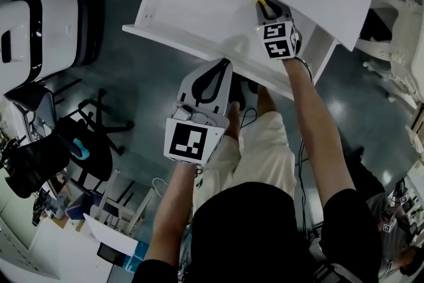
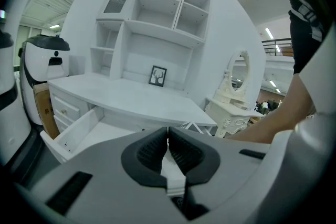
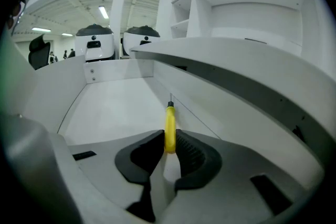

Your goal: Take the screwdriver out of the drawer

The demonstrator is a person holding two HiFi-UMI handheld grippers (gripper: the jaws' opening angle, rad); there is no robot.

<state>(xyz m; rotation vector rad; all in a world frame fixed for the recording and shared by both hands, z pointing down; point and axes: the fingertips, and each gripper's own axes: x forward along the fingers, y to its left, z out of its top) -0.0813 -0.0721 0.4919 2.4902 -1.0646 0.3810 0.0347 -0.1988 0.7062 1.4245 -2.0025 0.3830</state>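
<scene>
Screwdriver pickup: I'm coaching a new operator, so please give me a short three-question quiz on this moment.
1. True or false: the right gripper is closed on the yellow handle of the screwdriver.
2. Where is the screwdriver? A: on the desk top. B: inside the open drawer. C: on a shelf.
3. Fill in the missing word: the left gripper has its jaws ____ with nothing between them.
Key: 1 true; 2 B; 3 shut.
</scene>
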